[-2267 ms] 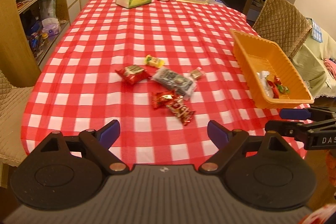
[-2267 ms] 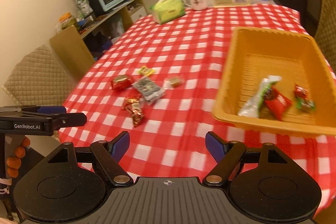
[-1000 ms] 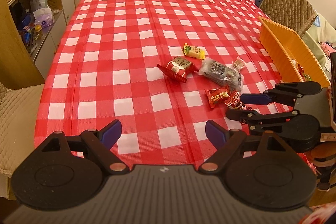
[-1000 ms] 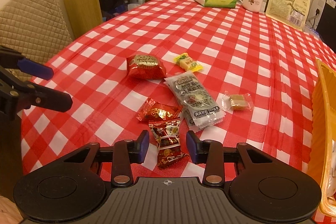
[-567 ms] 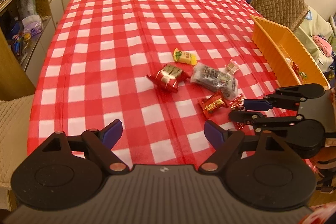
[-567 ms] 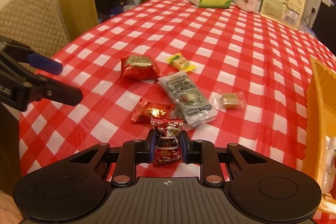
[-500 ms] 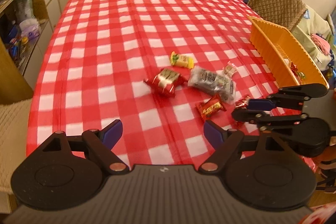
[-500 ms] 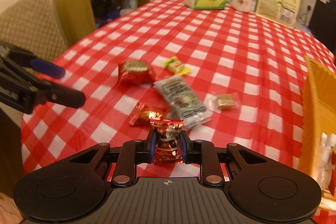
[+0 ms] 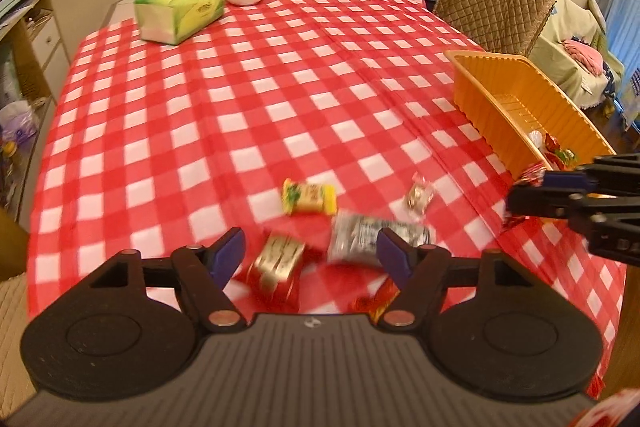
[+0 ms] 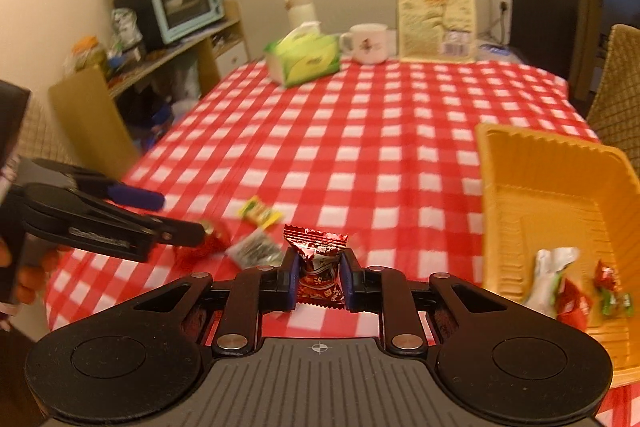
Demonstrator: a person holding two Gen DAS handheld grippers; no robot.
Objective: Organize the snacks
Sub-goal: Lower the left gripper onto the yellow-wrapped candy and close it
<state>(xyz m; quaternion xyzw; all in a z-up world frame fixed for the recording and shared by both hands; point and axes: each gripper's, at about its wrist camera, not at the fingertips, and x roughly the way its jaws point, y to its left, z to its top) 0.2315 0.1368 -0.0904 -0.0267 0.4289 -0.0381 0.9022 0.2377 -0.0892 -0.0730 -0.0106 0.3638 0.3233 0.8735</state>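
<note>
Two steps are in hand at once. A red-wrapped candy (image 10: 320, 263) is clamped between the pads of the right gripper (image 10: 319, 281), lifted clear of the checked tablecloth (image 10: 360, 147) — the orange basket (image 10: 560, 183) lies just to its right, with a few wrapped snacks already inside. The left gripper (image 9: 310, 257) is held low over the loose pile; its jaws are closing, a red foil packet (image 9: 276, 267) lies between them, and no pad is seen pressing on it yet. A yellow candy (image 9: 309, 197) and a grey sachet (image 9: 360, 239) lie just beyond.

Judged next: the held candy is to be carried over the basket rim and released; the left closure must centre on the foil packet without dragging in its neighbours.
</note>
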